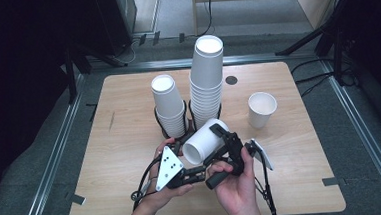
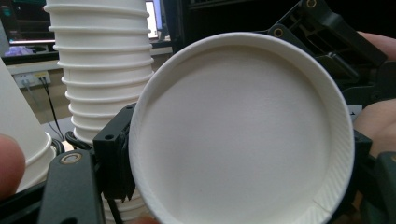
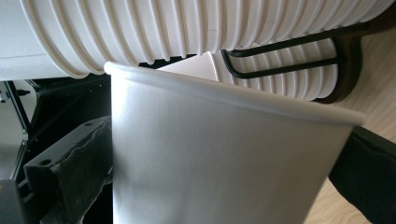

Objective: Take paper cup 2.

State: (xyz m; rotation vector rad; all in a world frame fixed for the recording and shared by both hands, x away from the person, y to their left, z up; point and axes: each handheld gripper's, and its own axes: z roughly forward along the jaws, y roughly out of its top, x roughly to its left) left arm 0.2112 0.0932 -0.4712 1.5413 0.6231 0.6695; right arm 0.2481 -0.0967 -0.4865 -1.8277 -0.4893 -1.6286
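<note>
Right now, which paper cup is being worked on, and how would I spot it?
Find the two cup stacks in the table's middle. Just in front of them, the held cup lies on its side between the right gripper's jaws, unlike the upright lone cup.

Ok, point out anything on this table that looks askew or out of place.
One white paper cup lies tipped on its side in the right gripper, mouth toward the person, while the two stacks of white paper cups and the lone white paper cup stand upright.

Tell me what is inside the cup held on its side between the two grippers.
Nothing: the held cup faces the left gripper view mouth-on, showing a bare white wall and bottom. The shaded lower inner wall is harder to read. Behind it stands the taller cup stack.
</note>
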